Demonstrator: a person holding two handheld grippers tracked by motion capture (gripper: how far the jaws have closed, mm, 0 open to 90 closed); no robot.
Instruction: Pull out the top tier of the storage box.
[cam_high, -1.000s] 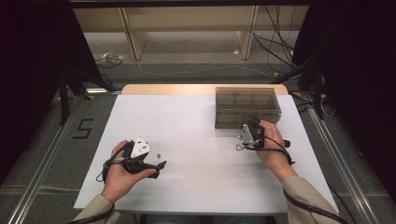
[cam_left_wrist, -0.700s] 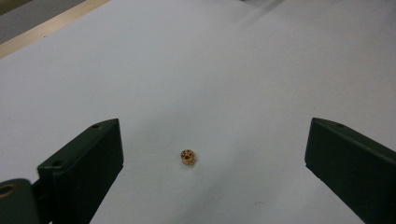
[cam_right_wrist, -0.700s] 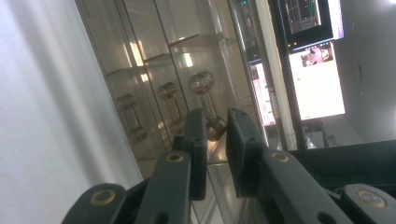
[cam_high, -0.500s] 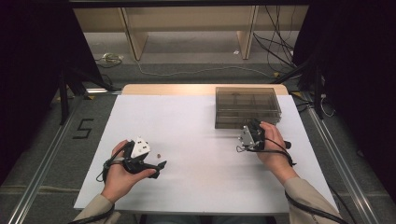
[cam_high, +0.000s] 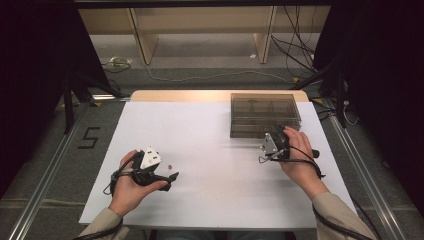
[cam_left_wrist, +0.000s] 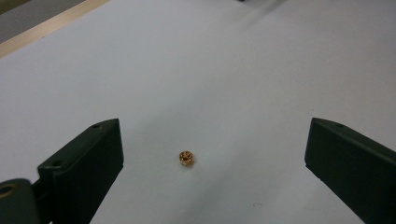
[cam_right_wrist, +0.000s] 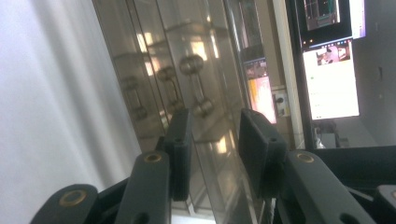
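High view: left gripper (cam_high: 167, 179) low on white table (cam_high: 215, 150), small brass-coloured round nut (cam_high: 170, 166) just beyond jaws; right gripper (cam_high: 272, 141) at near edge of smoky transparent plastic compartment box (cam_high: 264, 114).

Left gripper view: jaws wide apart, empty; nut (cam_left_wrist: 186, 158) lies on table between them, likely lined up for pickup.

Right gripper view: jaws partly apart, straddling box (cam_right_wrist: 187, 70) lid edge, no firm contact visible; probably placed to steady or open box.

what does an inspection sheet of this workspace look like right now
surface: white table top, bare apart from the items below
job's things: small gold nut-like part lying loose; smoky clear compartment box at the far right, lid closed
clutter: nothing seen
grippers: left tool open, jaws wide either side of the part, not touching it; right tool at the box's near edge, jaws partly apart, grip unclear
cables: black lead from each tool along the wrist; more cables on the floor behind
surroundings: wooden shelving legs, dark curtains, a "5" floor mark
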